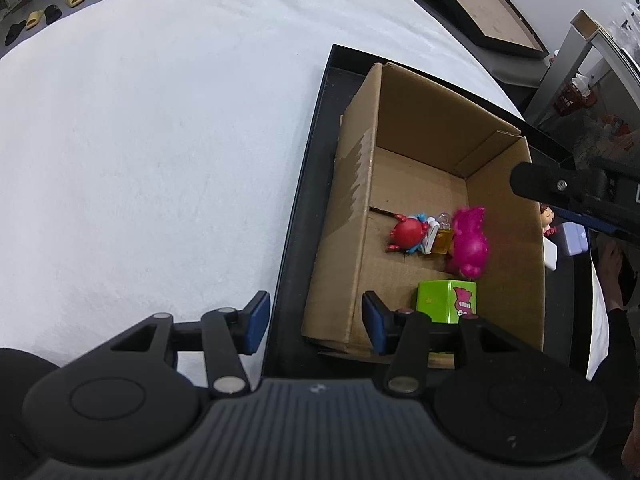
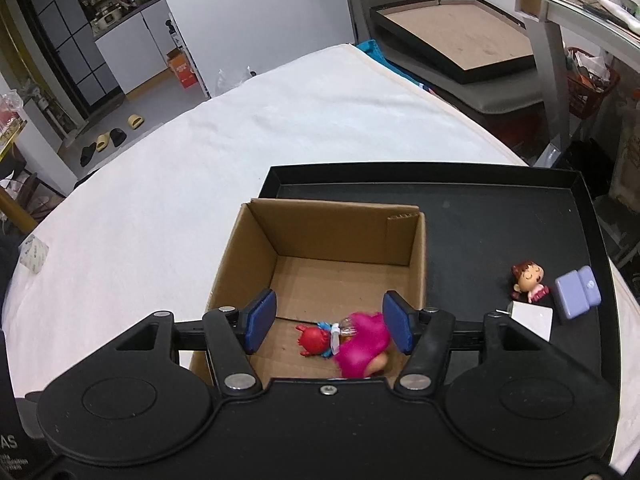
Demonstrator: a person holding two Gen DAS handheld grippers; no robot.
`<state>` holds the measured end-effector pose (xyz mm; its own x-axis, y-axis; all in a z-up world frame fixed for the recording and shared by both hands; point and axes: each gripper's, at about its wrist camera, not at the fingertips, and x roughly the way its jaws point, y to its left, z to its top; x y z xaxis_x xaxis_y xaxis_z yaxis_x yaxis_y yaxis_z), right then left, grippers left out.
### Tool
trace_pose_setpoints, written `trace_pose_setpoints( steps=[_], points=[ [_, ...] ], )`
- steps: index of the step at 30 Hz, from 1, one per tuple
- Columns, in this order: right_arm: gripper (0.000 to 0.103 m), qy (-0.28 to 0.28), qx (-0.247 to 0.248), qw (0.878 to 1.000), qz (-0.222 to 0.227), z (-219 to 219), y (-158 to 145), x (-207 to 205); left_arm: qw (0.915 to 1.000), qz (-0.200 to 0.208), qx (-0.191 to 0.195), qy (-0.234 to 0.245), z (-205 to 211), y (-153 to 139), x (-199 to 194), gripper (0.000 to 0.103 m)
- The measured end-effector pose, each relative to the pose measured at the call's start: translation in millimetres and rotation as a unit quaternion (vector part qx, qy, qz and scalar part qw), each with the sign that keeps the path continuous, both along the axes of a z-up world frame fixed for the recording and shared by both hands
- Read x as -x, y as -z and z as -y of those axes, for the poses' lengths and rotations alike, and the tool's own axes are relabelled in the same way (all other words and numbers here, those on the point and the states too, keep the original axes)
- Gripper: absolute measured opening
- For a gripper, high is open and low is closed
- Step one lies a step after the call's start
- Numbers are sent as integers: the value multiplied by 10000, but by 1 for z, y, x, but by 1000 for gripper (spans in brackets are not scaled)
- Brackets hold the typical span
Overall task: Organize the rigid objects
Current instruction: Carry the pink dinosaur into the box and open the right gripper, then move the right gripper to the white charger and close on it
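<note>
An open cardboard box (image 1: 400, 128) (image 2: 340, 232) stands in a black tray (image 1: 312, 168) (image 2: 500, 216). Inside lie a red crab toy (image 1: 406, 233) (image 2: 314, 338), a small yellow bottle (image 1: 442, 238), a blurred magenta toy (image 1: 472, 240) (image 2: 362, 344) and a green cube (image 1: 448, 300). My right gripper (image 2: 328, 322) is open above the box, the magenta toy below it and free of its pads. My left gripper (image 1: 316, 320) is open and empty, straddling the box's near left wall. On the tray outside the box lie a doll figurine (image 2: 528, 280), a lilac block (image 2: 578, 292) and a white block (image 2: 532, 318).
The tray sits on a white cloth-covered table (image 1: 160, 140) (image 2: 200, 180). A framed board (image 2: 456, 36) and a metal desk (image 2: 560, 12) stand beyond the table's right edge. Slippers (image 2: 108, 138) lie on the floor at far left.
</note>
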<state>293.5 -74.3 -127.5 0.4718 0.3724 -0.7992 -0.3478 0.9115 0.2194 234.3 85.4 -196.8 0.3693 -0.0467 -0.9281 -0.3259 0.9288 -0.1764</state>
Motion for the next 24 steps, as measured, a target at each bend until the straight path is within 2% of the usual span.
trace_pose_setpoints(
  steps=[15,24],
  points=[
    [60,541,-116,9985,-11,64,6,-7,9995,-29,-307,57,13,-7,-11,53],
    [62,1034,-278,9941,-163,109,26,-20,9980,-128,-608,88,17,-4,-21,53]
  ],
)
